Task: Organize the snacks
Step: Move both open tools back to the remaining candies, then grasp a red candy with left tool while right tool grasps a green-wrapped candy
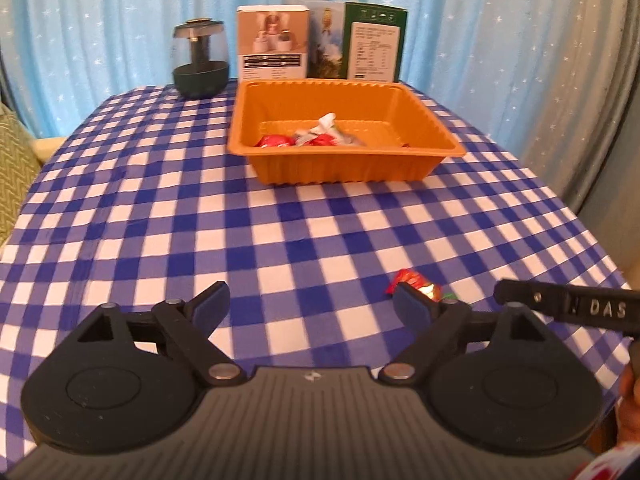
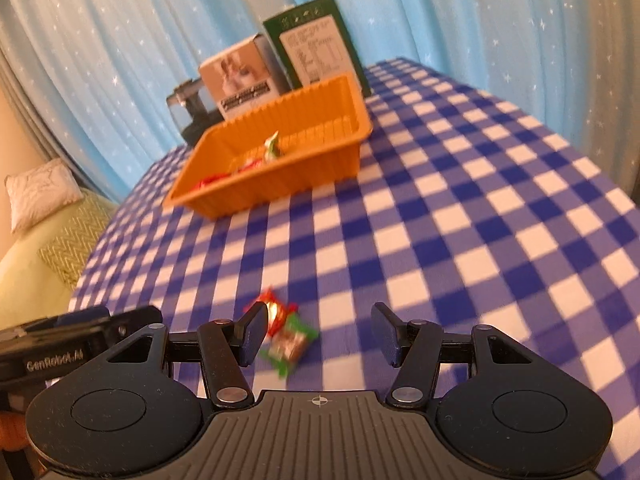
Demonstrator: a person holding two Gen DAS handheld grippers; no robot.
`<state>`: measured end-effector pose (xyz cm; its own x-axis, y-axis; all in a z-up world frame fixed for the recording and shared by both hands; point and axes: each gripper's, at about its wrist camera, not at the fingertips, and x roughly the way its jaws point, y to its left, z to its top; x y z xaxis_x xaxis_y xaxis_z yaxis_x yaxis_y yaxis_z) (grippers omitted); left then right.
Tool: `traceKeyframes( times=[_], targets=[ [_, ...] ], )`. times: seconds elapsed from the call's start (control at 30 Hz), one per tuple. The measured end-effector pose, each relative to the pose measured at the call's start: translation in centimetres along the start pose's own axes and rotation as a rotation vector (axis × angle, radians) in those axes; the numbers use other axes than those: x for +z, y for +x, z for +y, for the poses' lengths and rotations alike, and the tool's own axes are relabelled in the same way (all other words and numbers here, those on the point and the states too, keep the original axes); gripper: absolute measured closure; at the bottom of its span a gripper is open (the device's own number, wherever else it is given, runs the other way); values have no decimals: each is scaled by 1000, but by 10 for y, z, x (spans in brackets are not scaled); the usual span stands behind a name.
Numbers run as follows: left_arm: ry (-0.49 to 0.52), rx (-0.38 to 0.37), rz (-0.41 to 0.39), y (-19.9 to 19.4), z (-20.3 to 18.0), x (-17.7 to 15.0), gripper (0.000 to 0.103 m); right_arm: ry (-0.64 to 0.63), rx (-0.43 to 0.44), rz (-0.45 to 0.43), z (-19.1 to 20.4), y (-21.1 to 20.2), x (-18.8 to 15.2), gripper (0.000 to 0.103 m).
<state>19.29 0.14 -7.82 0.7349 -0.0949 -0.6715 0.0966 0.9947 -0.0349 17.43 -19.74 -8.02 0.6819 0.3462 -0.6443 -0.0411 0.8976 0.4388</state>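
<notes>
Snacks between open right jaws, untouched

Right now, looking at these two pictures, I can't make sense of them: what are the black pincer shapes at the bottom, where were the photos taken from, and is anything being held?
There is no robot here. A person holds a hand-held claw in each hand, and a wide-angle camera on each looks forward along its two fingers. One picture comes from the left claw, the other from the right claw. Both stand open and hold nothing.

They hover over a table with a blue-and-white checked cloth. On it sits an orange ribbed plastic tray with a few wrapped snacks already inside. Behind it stand a white box, a green box and a dark glass jar. Two wrapped sweets still lie loose near the claws: a red one and a green one.
</notes>
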Motion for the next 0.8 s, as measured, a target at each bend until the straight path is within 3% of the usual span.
traceKeyframes(
  times=[0.27, 0.5, 0.6, 0.8],
  targets=[
    [-12, 39, -47, -3, 11, -5, 11, -78, 40, 39, 25, 14, -18, 46],
    [-124, -1, 38, 3, 24, -4, 11, -63, 12, 20, 28, 24, -20, 47],
    [-128, -6, 46, 4, 24, -4, 11, -71, -7, 14, 30, 31, -18, 61],
    [-138, -9, 50, 5, 23, -3, 11, -171, -95, 19, 39, 45, -25, 69]
  ],
)
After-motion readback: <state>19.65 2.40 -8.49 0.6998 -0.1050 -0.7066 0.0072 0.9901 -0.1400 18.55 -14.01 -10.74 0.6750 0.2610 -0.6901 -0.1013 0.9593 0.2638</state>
